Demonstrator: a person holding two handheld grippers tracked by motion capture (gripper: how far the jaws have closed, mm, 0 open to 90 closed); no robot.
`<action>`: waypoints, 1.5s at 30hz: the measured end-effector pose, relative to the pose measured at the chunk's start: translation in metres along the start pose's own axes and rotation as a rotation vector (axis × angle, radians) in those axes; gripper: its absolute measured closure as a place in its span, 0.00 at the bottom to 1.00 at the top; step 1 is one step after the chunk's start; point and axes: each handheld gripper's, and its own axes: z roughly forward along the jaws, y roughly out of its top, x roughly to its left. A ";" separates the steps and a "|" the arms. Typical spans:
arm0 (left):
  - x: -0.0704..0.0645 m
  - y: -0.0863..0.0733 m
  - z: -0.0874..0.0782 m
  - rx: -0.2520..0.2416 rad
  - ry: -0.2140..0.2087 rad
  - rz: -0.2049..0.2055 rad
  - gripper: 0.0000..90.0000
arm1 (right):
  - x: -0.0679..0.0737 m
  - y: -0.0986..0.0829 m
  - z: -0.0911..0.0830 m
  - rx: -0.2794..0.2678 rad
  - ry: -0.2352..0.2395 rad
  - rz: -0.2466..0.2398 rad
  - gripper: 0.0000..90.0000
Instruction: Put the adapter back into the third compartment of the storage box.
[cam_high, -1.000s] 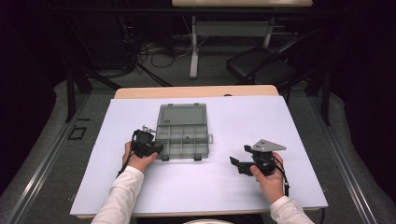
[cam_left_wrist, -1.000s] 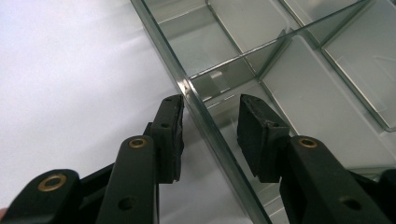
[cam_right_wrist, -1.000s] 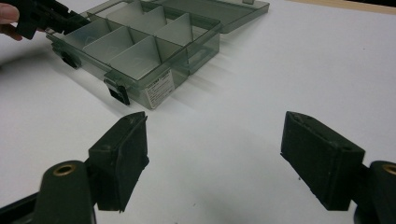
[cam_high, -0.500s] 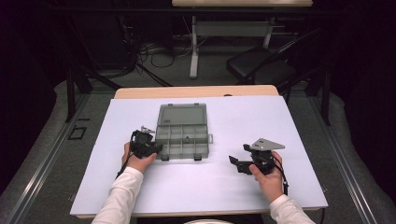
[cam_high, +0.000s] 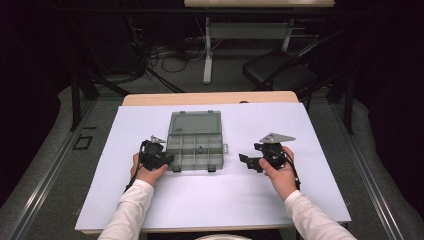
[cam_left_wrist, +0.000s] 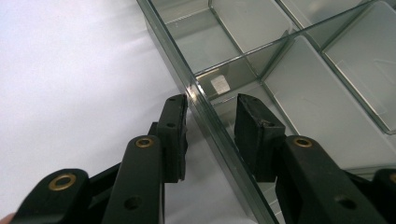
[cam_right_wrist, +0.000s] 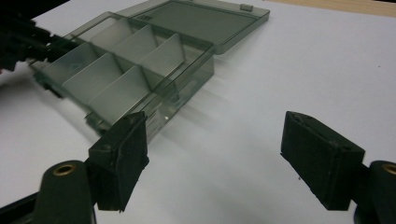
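A clear grey plastic compartment box lies on the white sheet, its lid folded flat toward the far side. My left gripper is at the box's near left corner. In the left gripper view its jaws straddle the box's side wall, one outside and one inside a compartment, with a small gap on each side. My right gripper hovers right of the box, apart from it. In the right gripper view it stands wide open over bare sheet, and the box lies ahead to the left.
The white sheet covers the table, with a wooden edge at the back. Beyond the table are a dark chair, a table frame and cables on the floor. The box's compartments look empty.
My right gripper has moved forward and slightly left, closer to the box. The left gripper and the box have stayed in place.
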 end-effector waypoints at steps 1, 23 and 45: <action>0.000 0.000 0.000 -0.002 0.003 -0.001 0.71 | -0.001 0.003 0.003 0.005 0.008 0.004 0.25; -0.003 -0.003 0.001 -0.023 0.015 -0.007 0.71 | 0.008 0.095 0.064 0.102 0.027 -0.015 0.22; -0.001 -0.002 0.000 -0.015 0.003 -0.005 0.71 | 0.007 0.118 0.129 0.219 -0.051 0.114 0.19</action>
